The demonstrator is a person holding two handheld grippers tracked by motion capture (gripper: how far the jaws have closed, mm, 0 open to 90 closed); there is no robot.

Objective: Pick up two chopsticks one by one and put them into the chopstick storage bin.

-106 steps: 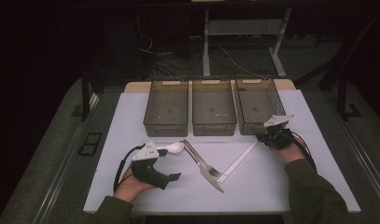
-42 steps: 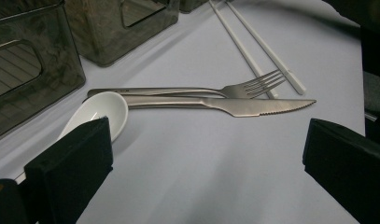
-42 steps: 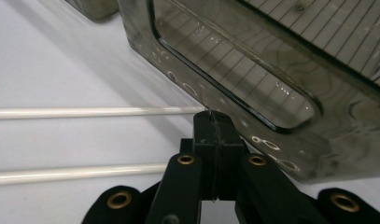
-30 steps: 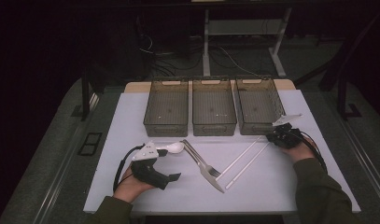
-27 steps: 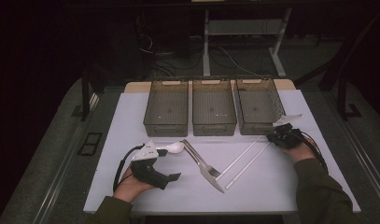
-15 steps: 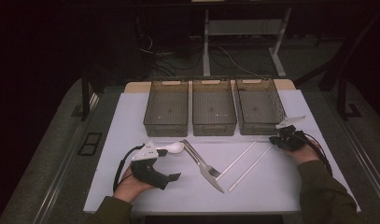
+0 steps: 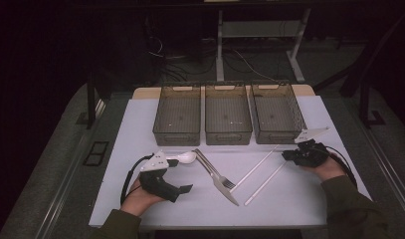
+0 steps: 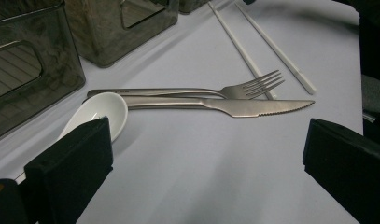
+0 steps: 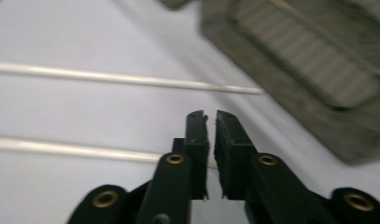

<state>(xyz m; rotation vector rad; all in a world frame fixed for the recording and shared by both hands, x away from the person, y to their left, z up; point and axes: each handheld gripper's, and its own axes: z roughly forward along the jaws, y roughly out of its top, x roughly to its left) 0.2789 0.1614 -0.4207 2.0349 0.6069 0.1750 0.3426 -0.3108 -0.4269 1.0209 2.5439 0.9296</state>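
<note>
Two white chopsticks (image 7: 254, 167) (image 7: 265, 183) lie side by side, slanted, right of centre on the white table. My right gripper (image 7: 285, 155) hovers just off their far ends. In the right gripper view its jaws (image 9: 211, 114) have just been opening to a narrow gap with nothing between them, and the chopsticks (image 9: 108, 78) (image 9: 61, 148) lie on the table beyond. A steel fork (image 8: 178, 91), a knife (image 8: 225, 105) and a white spoon (image 8: 96, 112) lie ahead of my left gripper (image 8: 208, 123). It rests wide open and empty at the front left (image 7: 179, 175).
Three dark see-through bins (image 7: 176, 137) (image 7: 228, 137) (image 7: 277, 137) stand in a row at the back of the table. The right bin (image 9: 295, 88) is close beyond my right gripper. A cable trails from each gripper.
The right hand has drawn back to the right and slightly up, away from the chopsticks, leaving the second one lying beside the first. The left hand has stayed still.
</note>
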